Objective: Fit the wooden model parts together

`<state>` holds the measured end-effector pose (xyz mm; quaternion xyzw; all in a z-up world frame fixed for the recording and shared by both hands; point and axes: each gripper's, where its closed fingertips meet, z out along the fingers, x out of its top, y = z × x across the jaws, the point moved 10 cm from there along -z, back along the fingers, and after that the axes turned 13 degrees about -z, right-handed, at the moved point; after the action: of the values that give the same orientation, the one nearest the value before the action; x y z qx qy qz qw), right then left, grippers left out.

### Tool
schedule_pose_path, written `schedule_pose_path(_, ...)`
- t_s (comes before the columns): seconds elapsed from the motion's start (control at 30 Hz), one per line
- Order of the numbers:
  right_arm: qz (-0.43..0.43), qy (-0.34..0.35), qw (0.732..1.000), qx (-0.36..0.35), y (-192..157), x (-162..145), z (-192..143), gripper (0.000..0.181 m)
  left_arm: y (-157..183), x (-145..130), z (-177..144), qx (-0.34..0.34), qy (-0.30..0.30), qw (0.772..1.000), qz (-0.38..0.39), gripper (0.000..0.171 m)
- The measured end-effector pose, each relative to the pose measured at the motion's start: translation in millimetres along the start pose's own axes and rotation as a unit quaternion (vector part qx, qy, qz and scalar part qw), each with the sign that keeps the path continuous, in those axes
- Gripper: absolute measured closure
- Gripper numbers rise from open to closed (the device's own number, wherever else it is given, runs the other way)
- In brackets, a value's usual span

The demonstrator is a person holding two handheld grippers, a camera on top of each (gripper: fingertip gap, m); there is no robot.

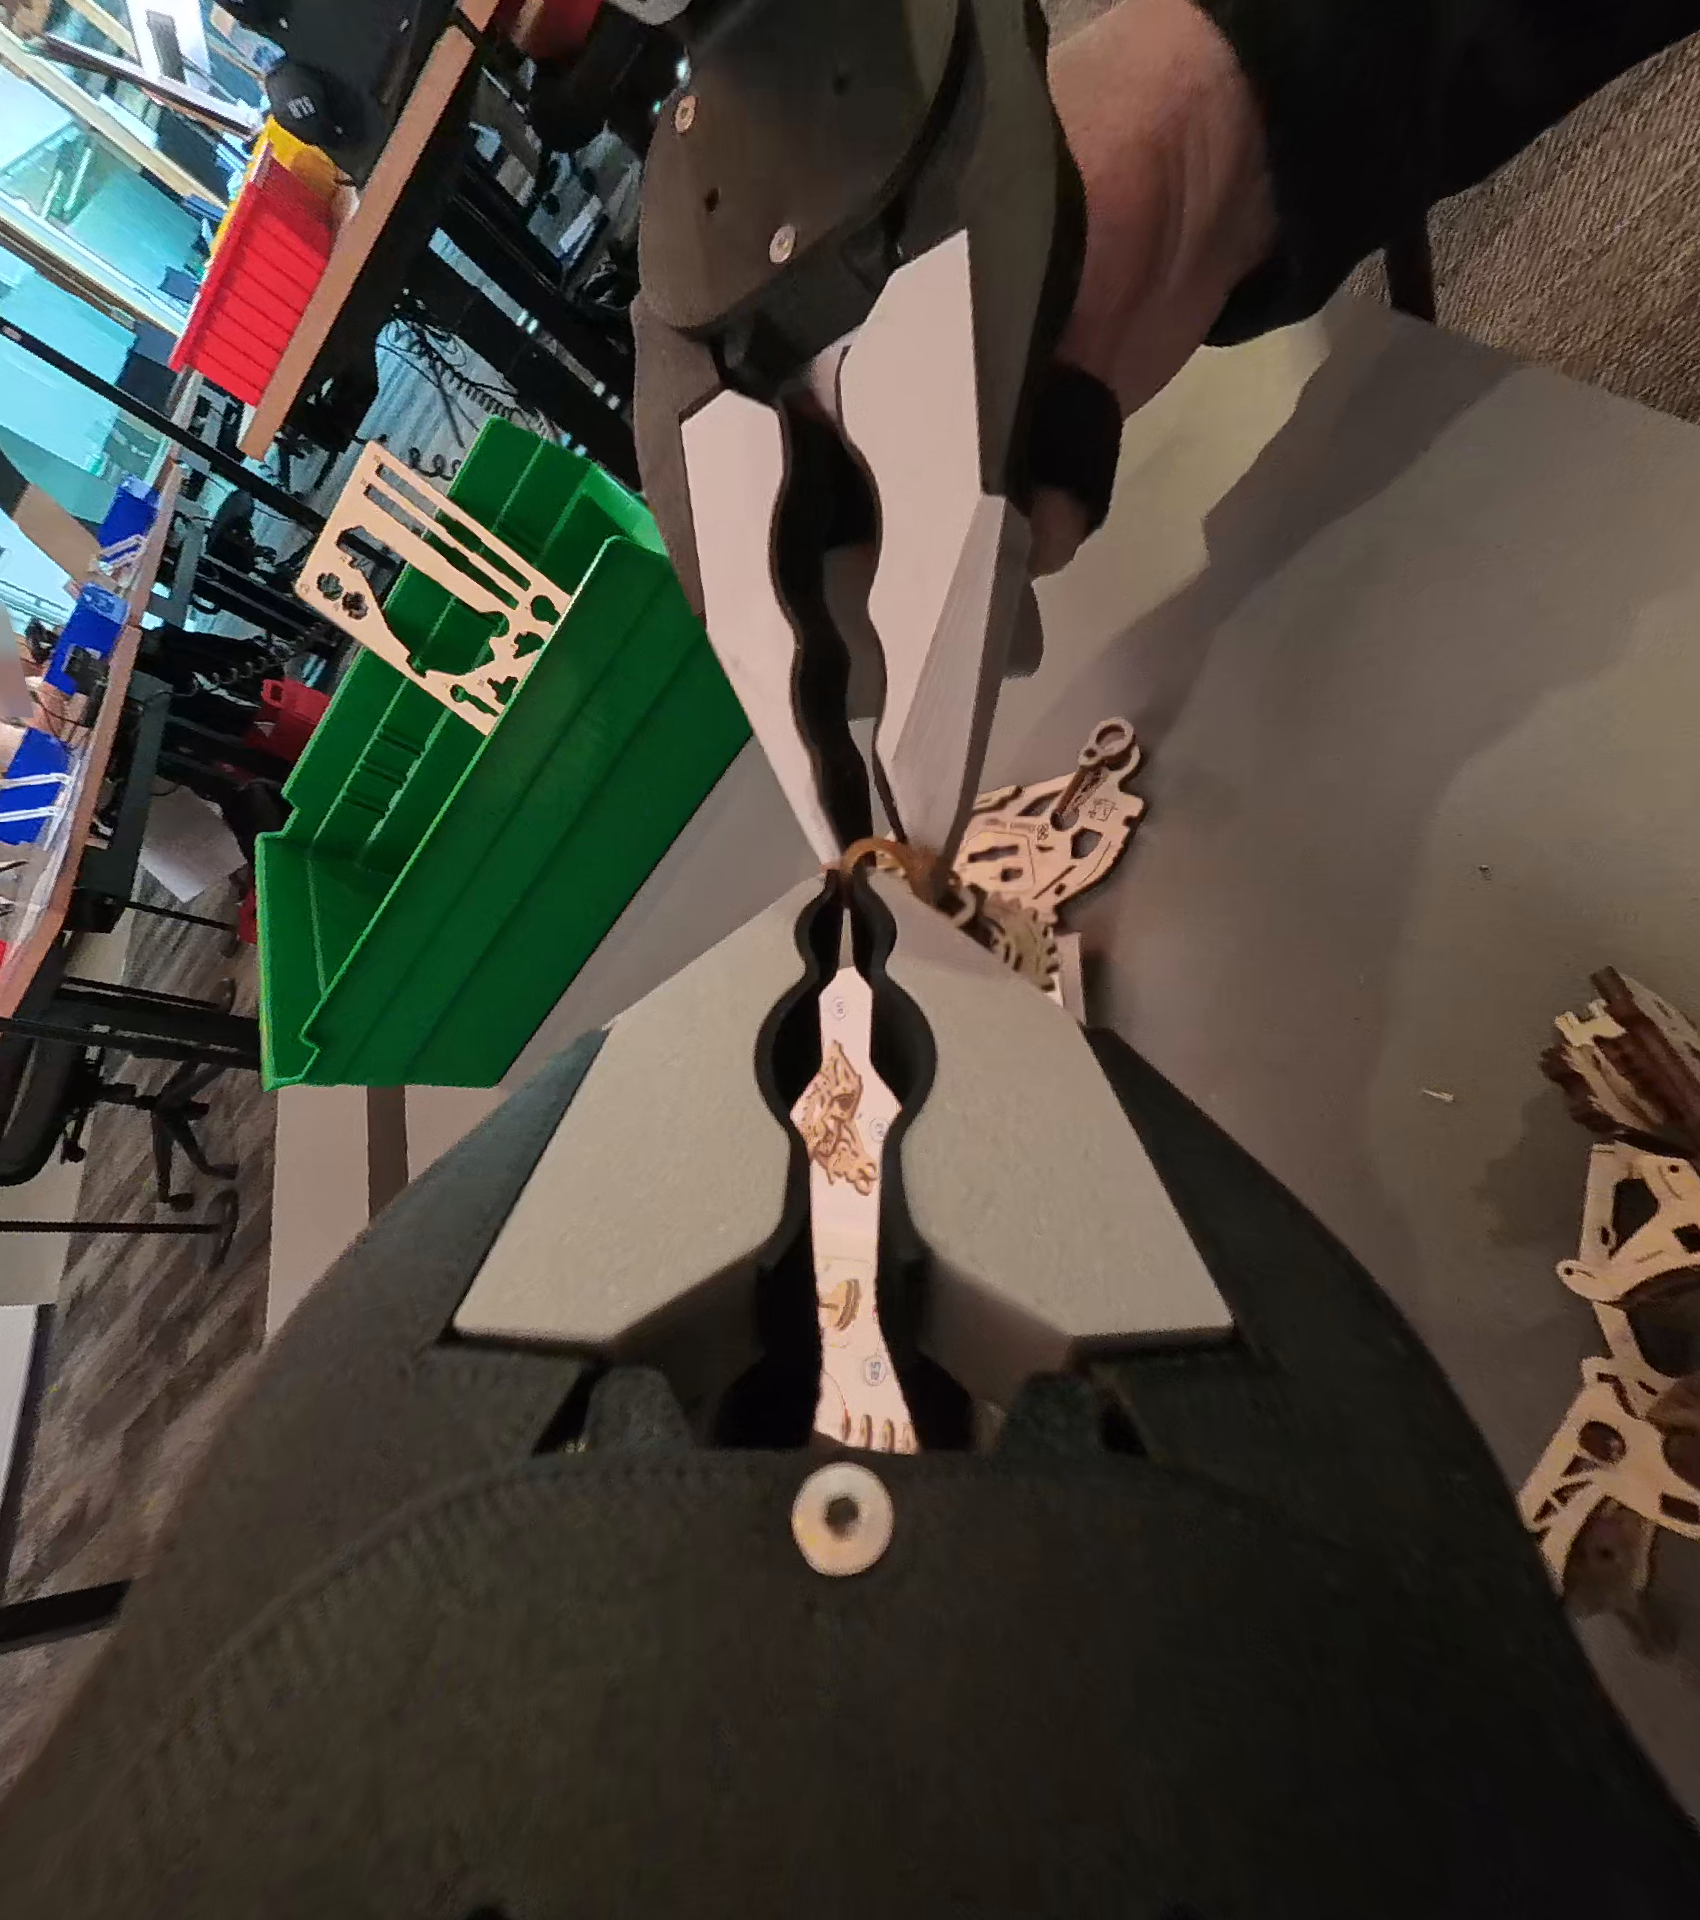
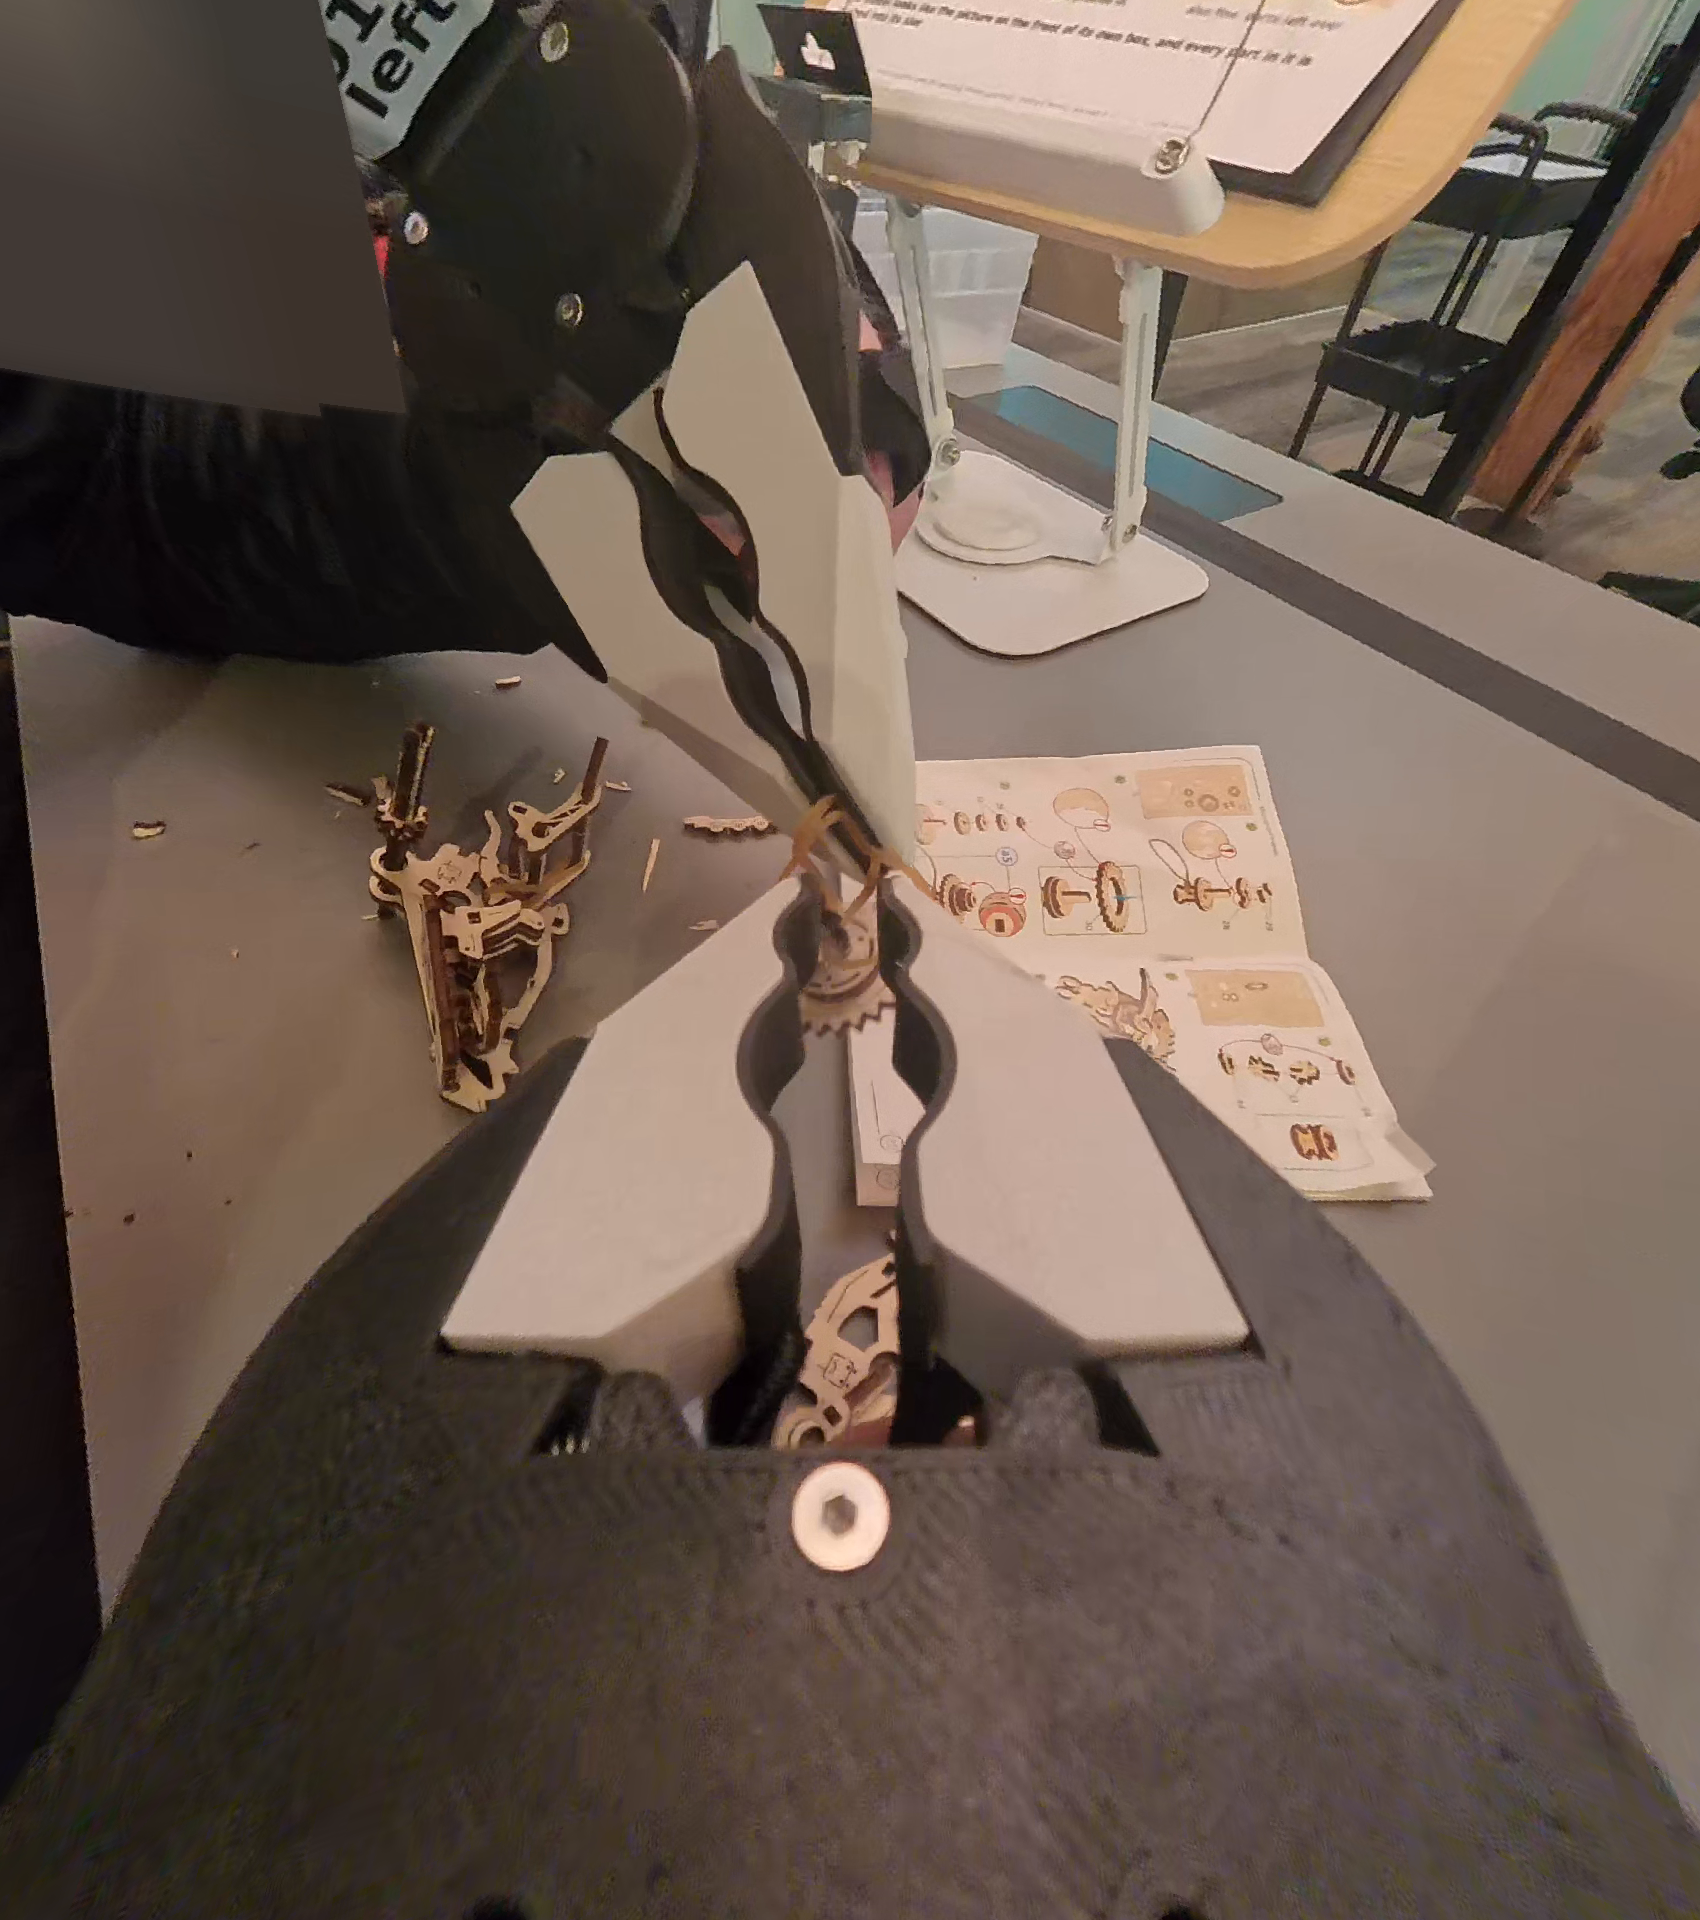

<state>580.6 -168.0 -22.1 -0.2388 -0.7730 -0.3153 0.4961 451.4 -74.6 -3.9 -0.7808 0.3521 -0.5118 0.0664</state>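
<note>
My left gripper (image 1: 848, 883) is shut on a tan rubber band (image 1: 877, 854). It enters the right wrist view (image 2: 841, 821) from above, and the rubber band (image 2: 825, 831) loops at its tips. My right gripper (image 2: 841, 904) is shut on a small wooden gear part (image 2: 841, 992), which it holds above the grey table (image 2: 1448, 1039). In the left wrist view the right gripper (image 1: 903, 831) comes down from above, tip to tip with the left. The gear part (image 1: 1017, 920) and its flat wooden frame (image 1: 1054, 821) hang beside the tips. The band touches the gear part.
A partly built wooden model (image 2: 472, 935) lies on the table and also shows in the left wrist view (image 1: 1677, 1299). A folded instruction sheet (image 2: 1137, 935) lies under the grippers. A white stand (image 2: 1043, 561) is behind. A green bin (image 1: 472, 810) holds a punched wooden sheet (image 1: 430, 592).
</note>
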Motion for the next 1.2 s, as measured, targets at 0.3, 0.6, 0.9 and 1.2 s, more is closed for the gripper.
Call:
schedule_pose_path(0.3,0.027,0.009,0.999,-0.015,2.6,-0.5,-0.2,0.181,-1.8,0.6,-1.7,0.006,0.010,1.000,-0.004,0.171)
schedule_pose_path(0.6,0.043,0.034,0.998,-0.026,7.3,2.8,-7.7,0.181,-6.7,-3.8,-2.2,0.002,0.014,1.000,-0.020,0.171)
schedule_pose_path(0.9,0.052,0.043,0.997,-0.036,11.0,6.9,-16.1,0.181,-18.7,-5.8,-10.8,-0.026,0.044,0.995,-0.080,0.156)
schedule_pose_path(1.2,0.002,-0.050,0.996,-0.070,7.9,18.3,-10.0,0.181,-17.9,23.3,-16.5,-0.020,0.029,0.991,-0.126,0.139)
